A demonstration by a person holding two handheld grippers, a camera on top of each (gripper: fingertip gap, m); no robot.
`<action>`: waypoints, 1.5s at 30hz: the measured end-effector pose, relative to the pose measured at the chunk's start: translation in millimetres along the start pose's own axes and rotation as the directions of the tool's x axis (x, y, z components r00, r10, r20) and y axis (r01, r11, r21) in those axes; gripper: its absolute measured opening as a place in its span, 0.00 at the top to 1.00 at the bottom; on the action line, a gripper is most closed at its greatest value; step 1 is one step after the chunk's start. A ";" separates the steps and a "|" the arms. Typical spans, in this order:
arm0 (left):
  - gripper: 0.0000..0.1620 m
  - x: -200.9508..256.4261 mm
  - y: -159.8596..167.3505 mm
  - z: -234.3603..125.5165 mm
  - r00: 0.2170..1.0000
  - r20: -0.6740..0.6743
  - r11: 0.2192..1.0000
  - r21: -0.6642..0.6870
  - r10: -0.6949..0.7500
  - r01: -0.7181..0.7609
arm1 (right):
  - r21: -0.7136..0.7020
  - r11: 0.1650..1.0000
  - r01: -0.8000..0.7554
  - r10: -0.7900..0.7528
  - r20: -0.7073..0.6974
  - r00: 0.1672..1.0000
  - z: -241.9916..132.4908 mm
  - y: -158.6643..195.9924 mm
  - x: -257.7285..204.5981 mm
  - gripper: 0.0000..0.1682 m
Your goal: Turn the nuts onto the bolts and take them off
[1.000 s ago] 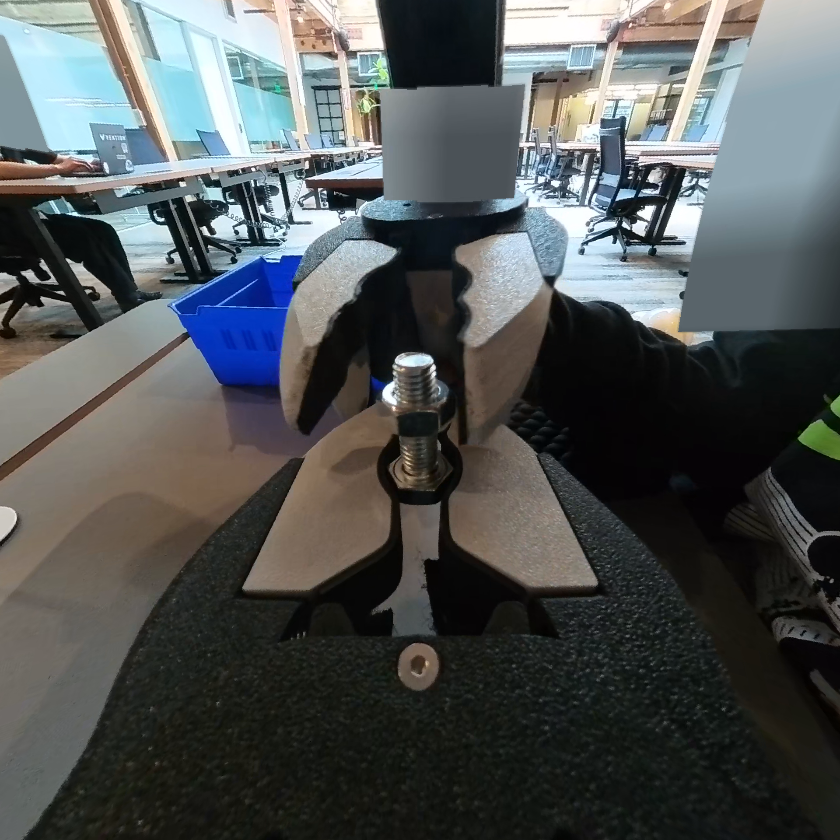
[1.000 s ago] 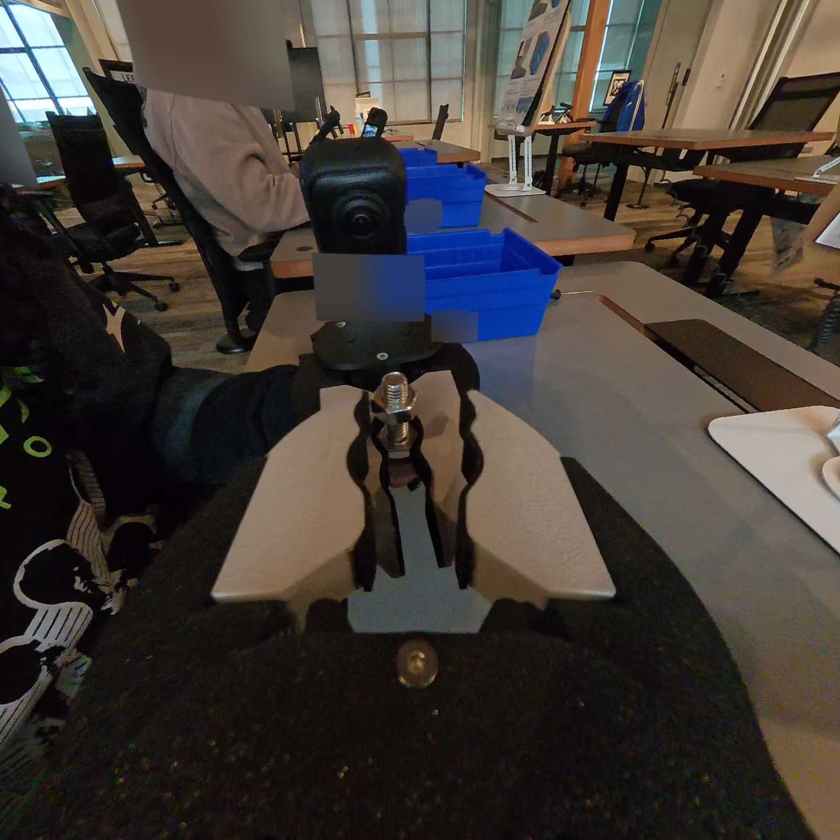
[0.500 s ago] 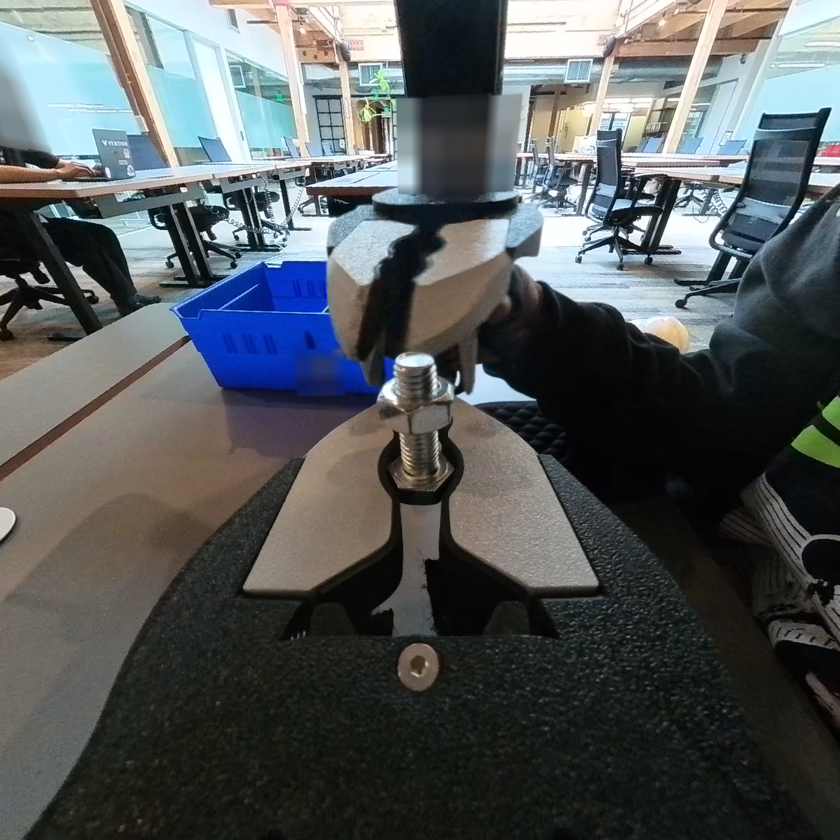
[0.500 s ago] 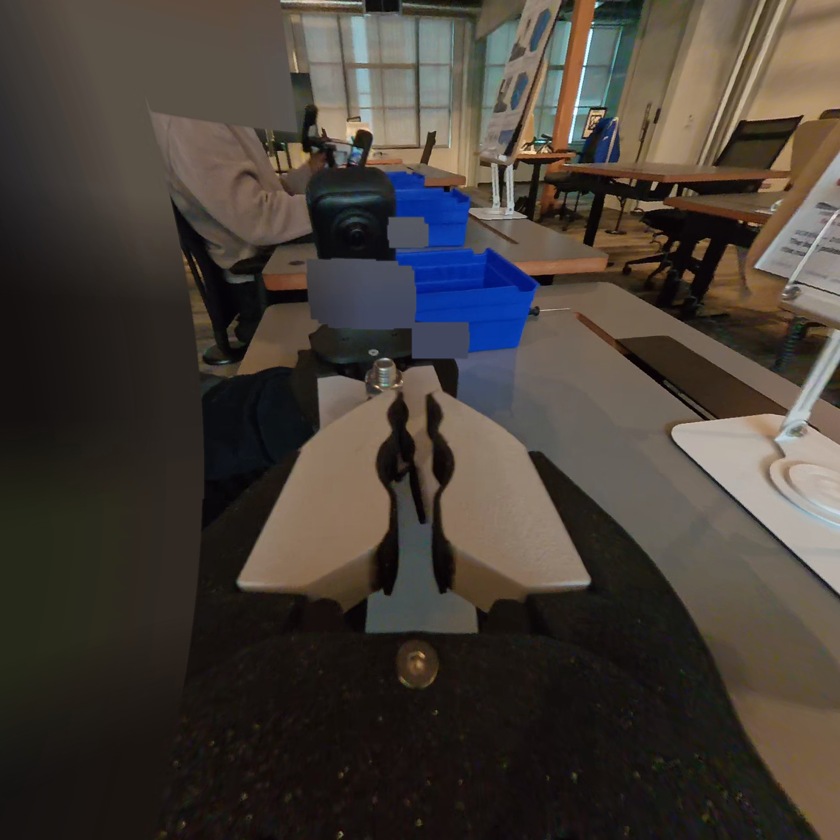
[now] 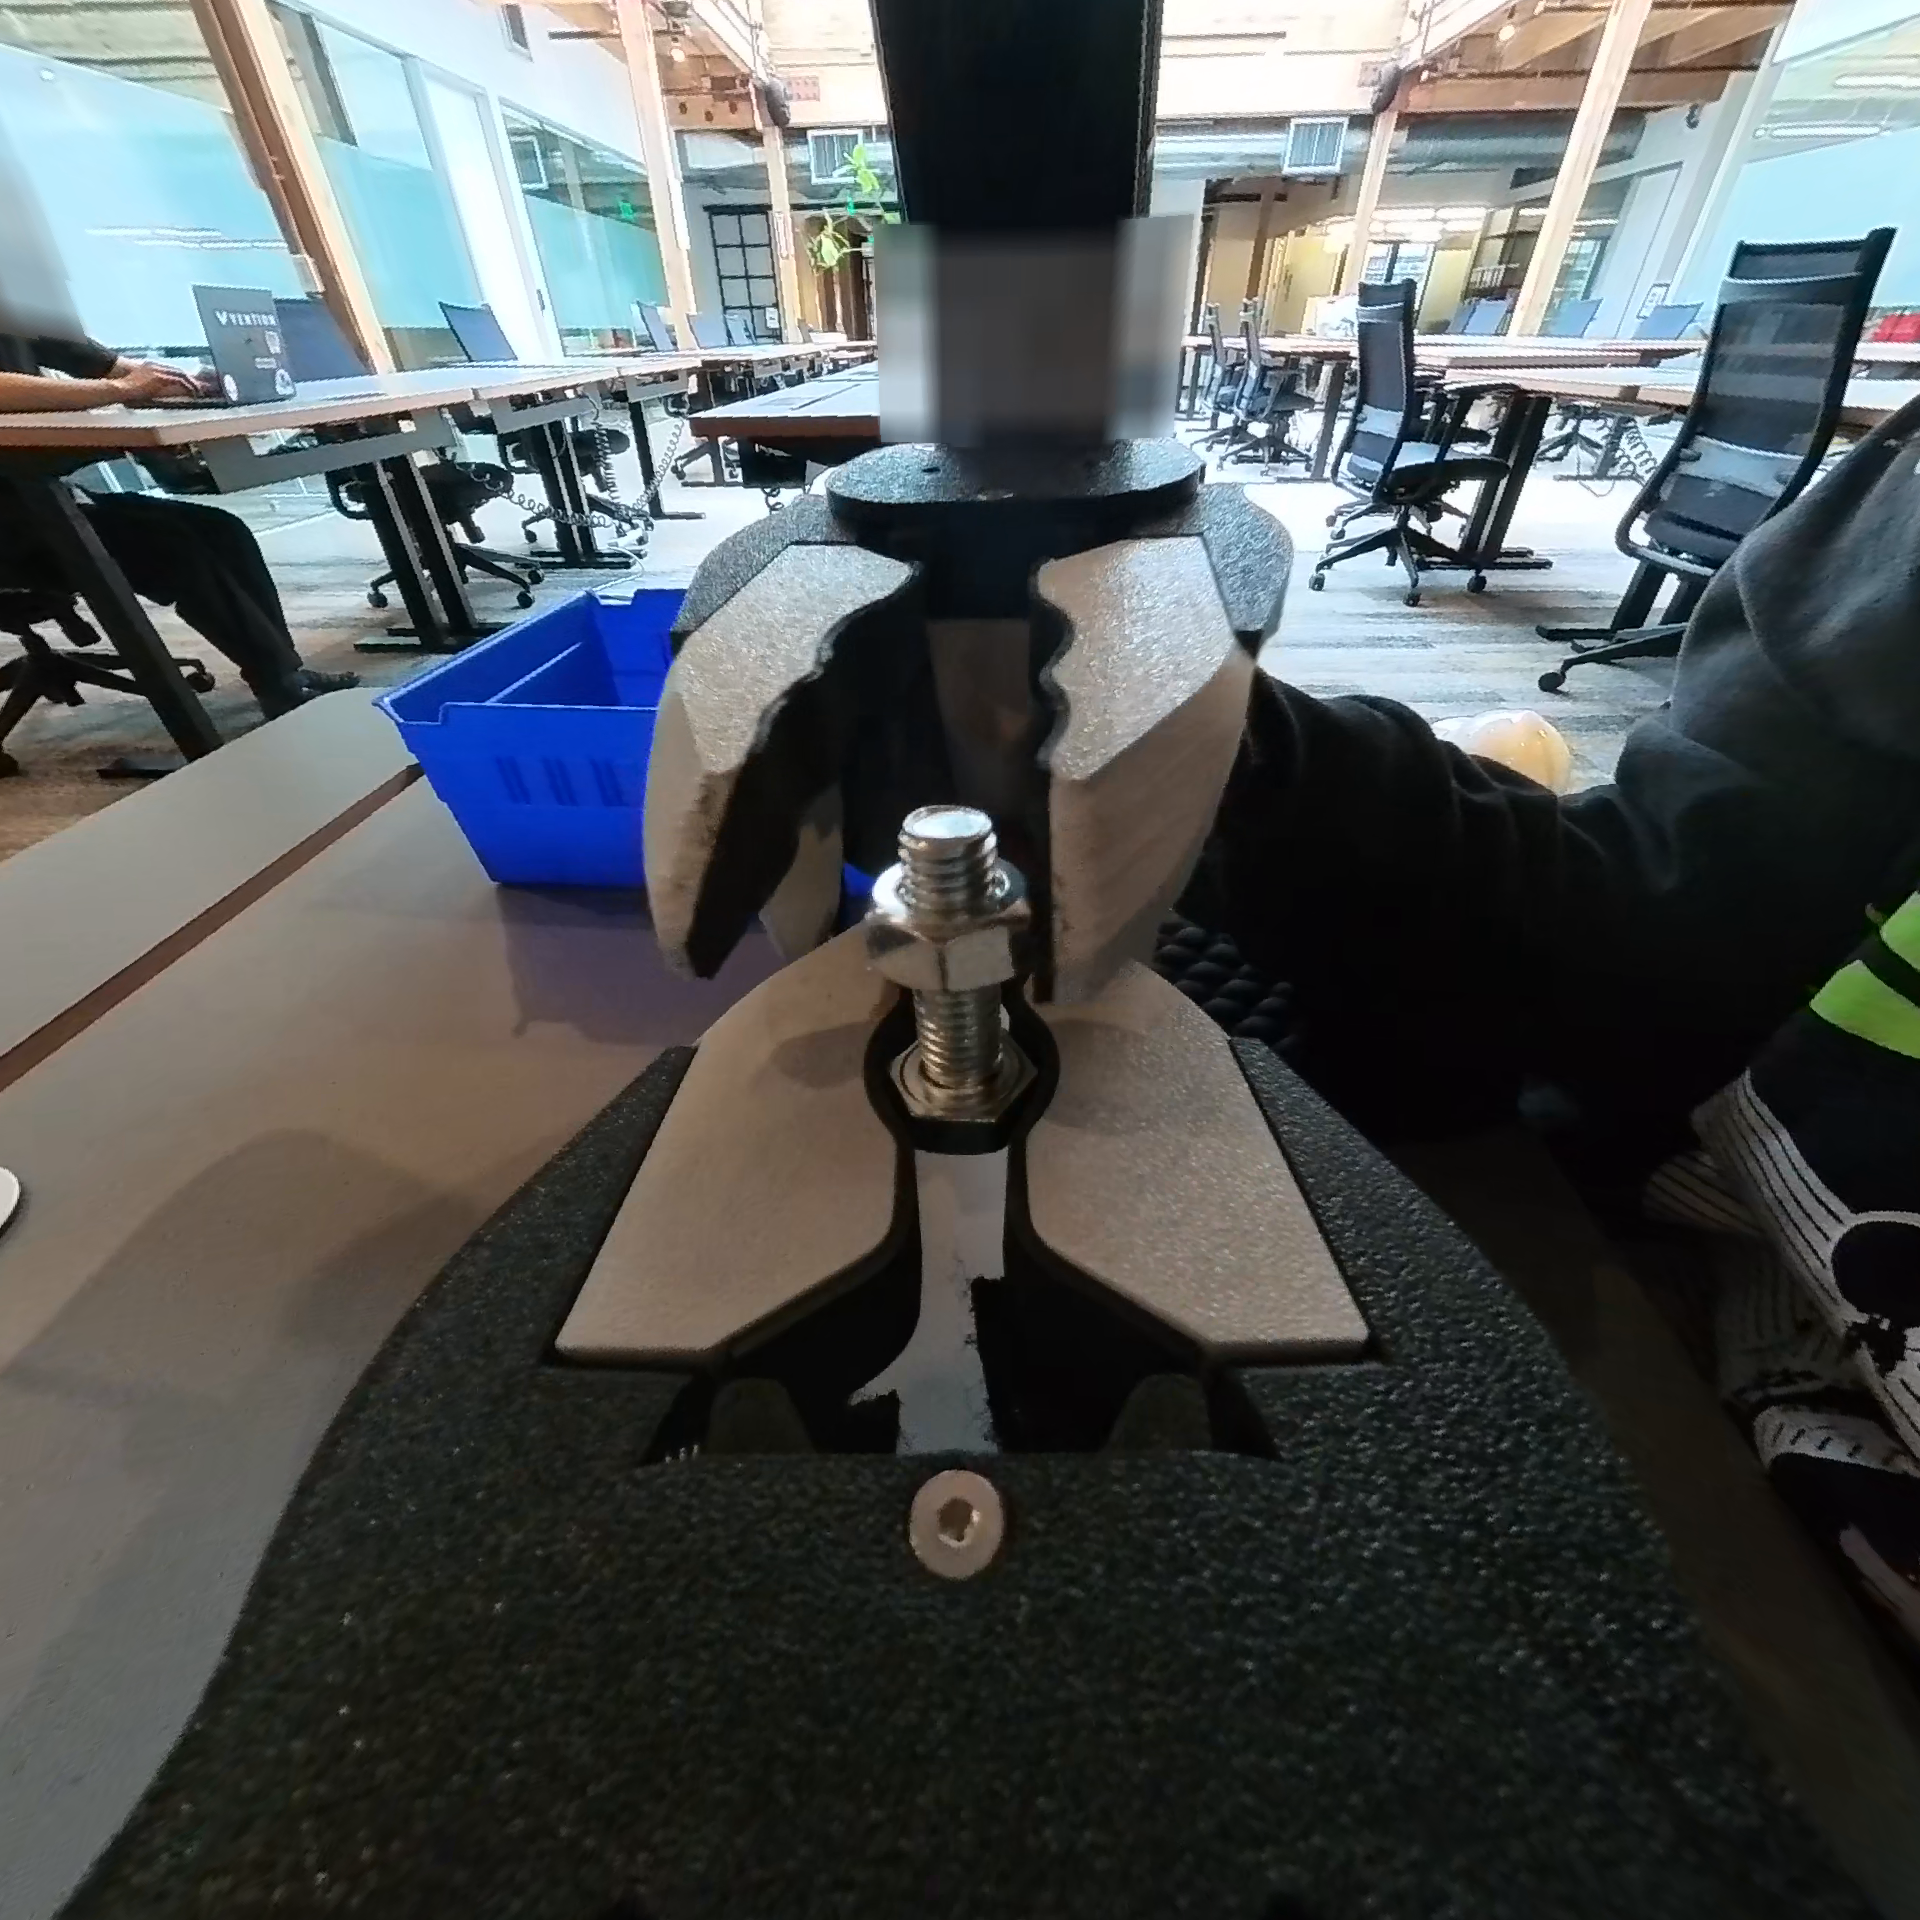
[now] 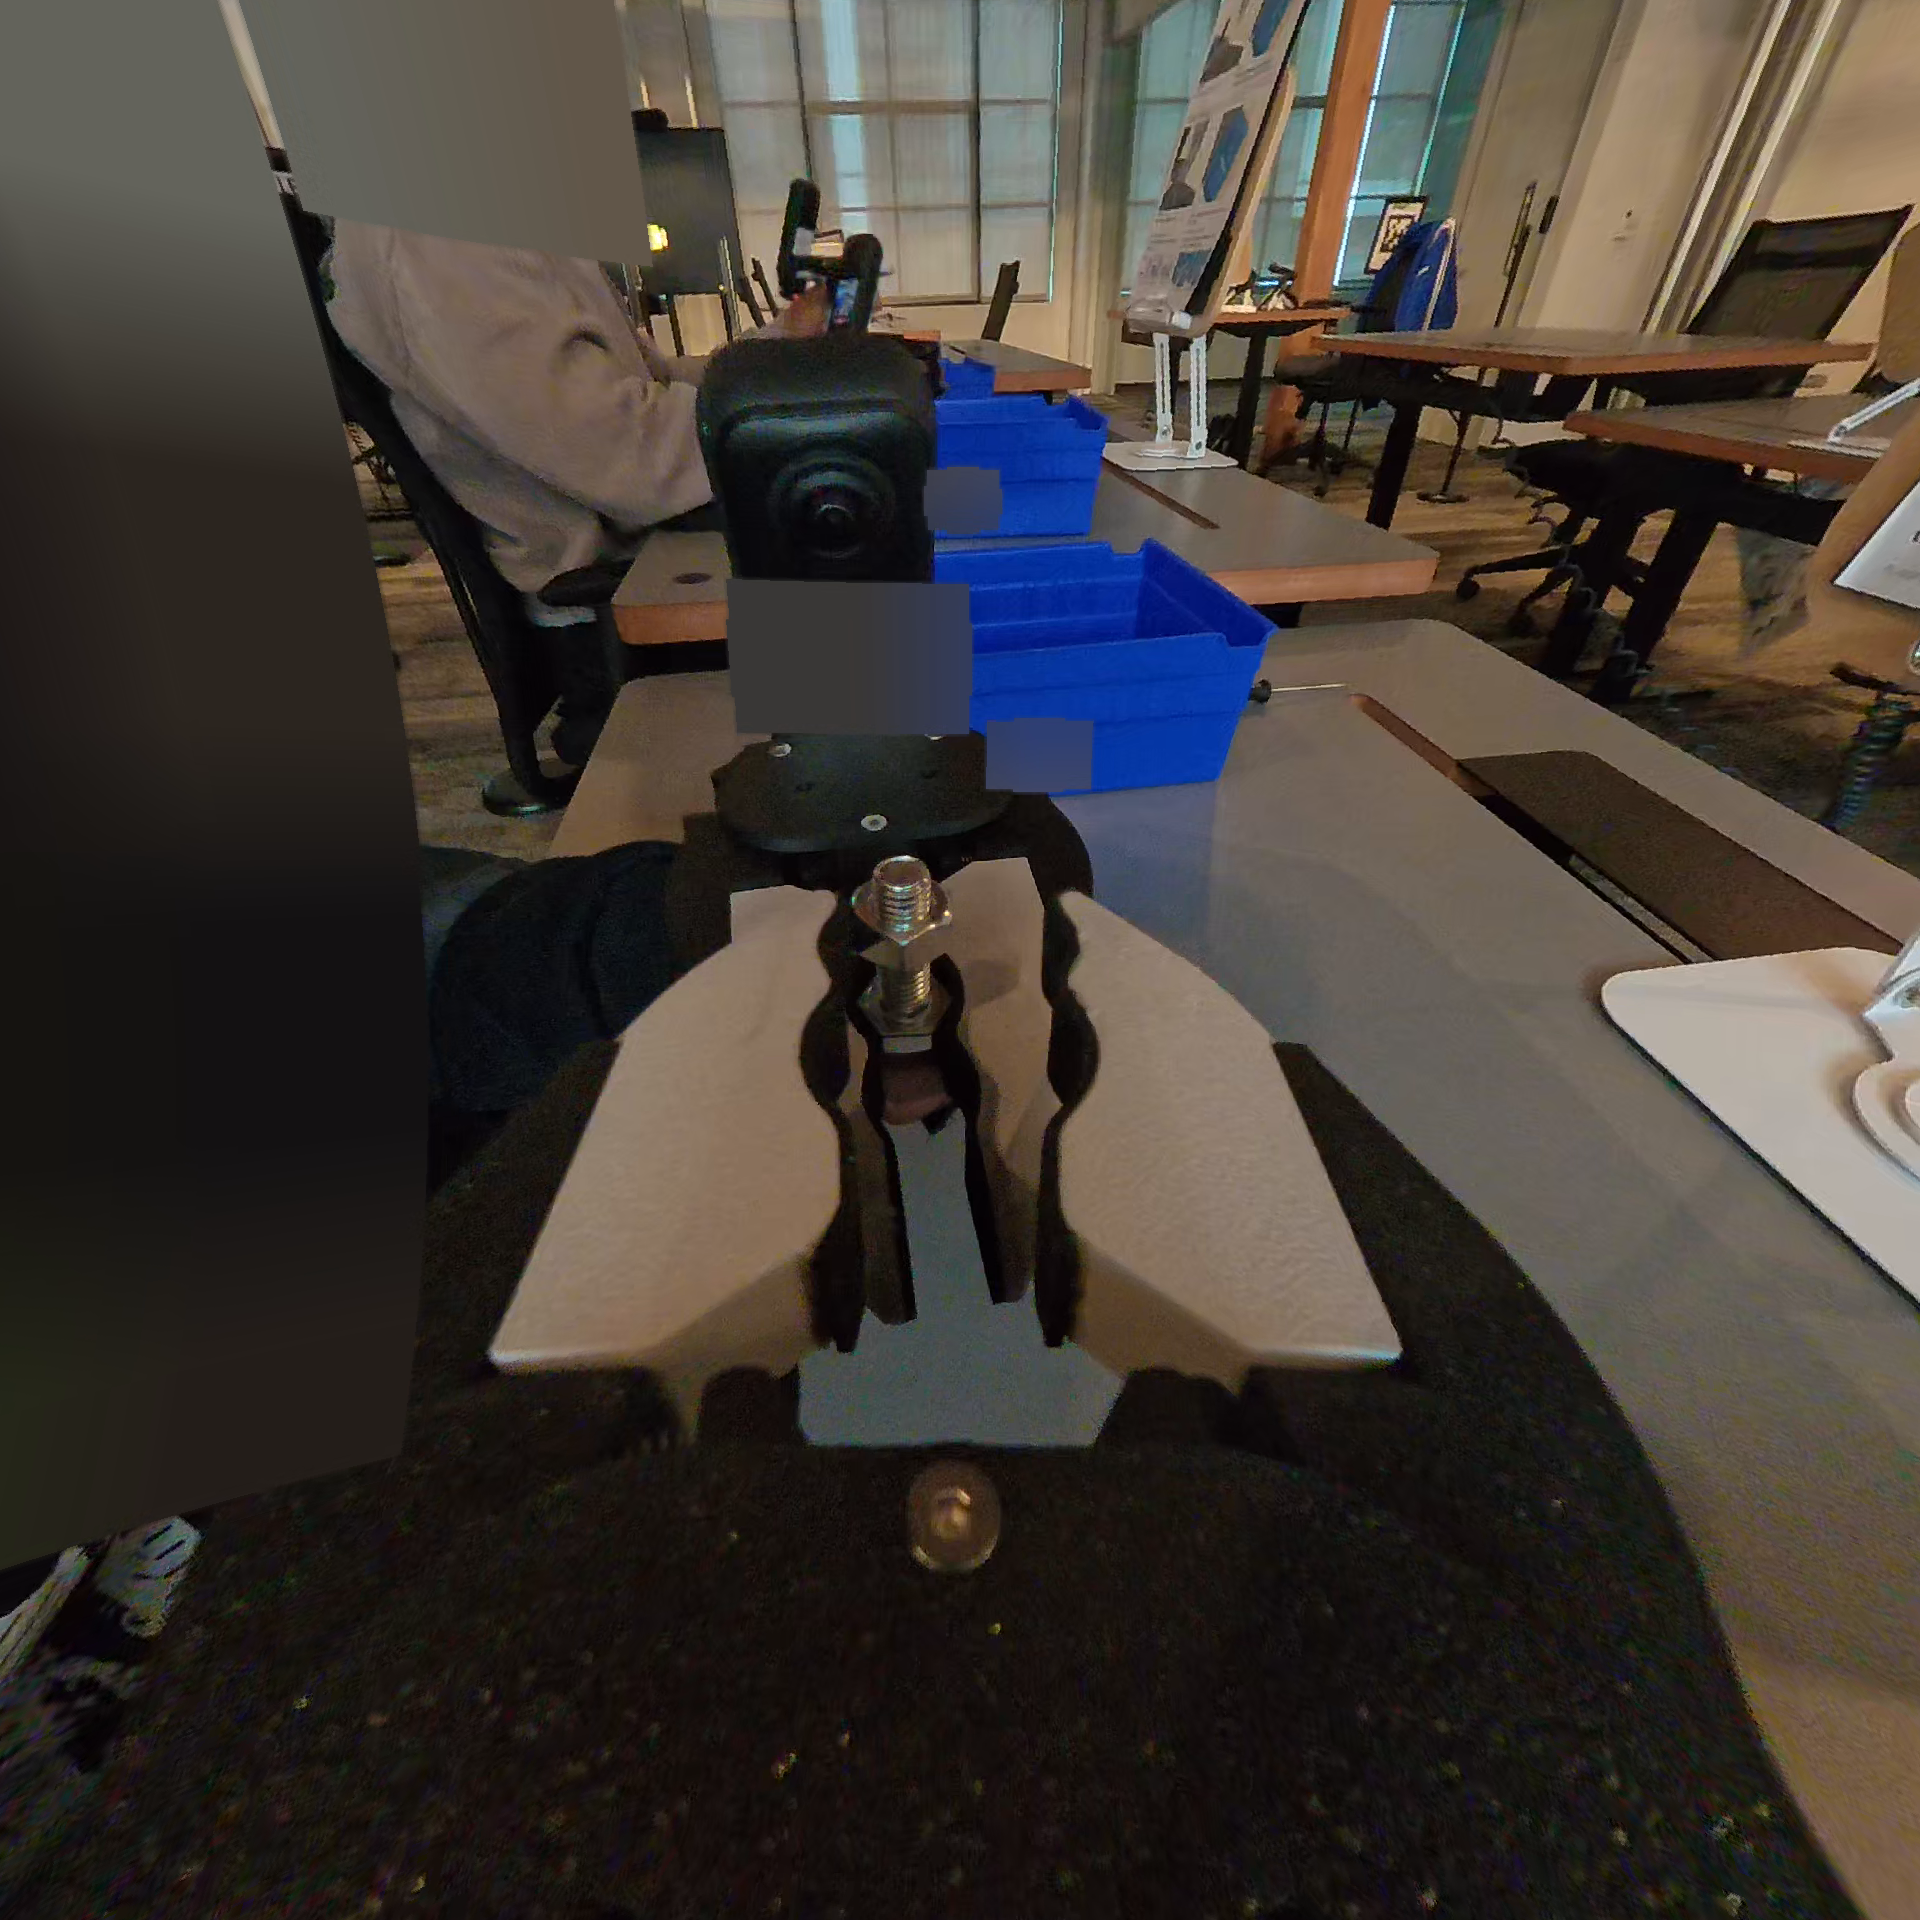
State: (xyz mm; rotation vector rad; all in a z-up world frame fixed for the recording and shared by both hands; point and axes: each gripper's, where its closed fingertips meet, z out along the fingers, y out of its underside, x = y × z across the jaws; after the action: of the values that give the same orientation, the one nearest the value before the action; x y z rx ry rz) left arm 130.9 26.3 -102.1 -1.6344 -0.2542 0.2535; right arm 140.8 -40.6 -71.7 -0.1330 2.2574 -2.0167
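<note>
Bolts: one bolt, silver, threaded along its whole shank, standing upright with the flat end of the thread uppermost.
Nuts: one loose hex nut on the thread, silver, sitting a few turns below the tip; a second hex piece at the foot of the shank, seated in the left gripper's notch, which may be the bolt's head or another nut, cannot tell which.
Grippers: two, each with a black textured body and pale grey fingers.
Left gripper: closed on the foot of the bolt; its fingers meet around the hex base, leaving only a narrow slit behind it.
Right gripper: jaws parted, one finger on either side of the bolt at nut height; in the left wrist view it comes in from straight ahead, tips angled down over the nut, and contact with the nut cannot be confirmed.
Bolt location: at the very tip of the left gripper, between the two grippers, held above the grey table.
Blue bins: one bin ahead and left of the left gripper on the table; the right wrist view shows two more stacked bins on a desk further ahead.
Other: a white tray on the table, right of the right gripper.
</note>
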 end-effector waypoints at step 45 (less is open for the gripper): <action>0.92 1.1 -1.9 -2.3 1.000 -0.006 1.000 0.007 0.002 -0.002 | 0.035 0.999 0.013 -0.013 0.008 1.000 -15.5 -6.5 0.1 0.84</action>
State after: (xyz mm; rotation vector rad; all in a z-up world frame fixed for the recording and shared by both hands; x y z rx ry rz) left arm 132.6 24.6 -100.1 -1.6285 -0.2471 0.2507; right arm 138.4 -26.1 -63.6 -0.1532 2.2207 -2.0577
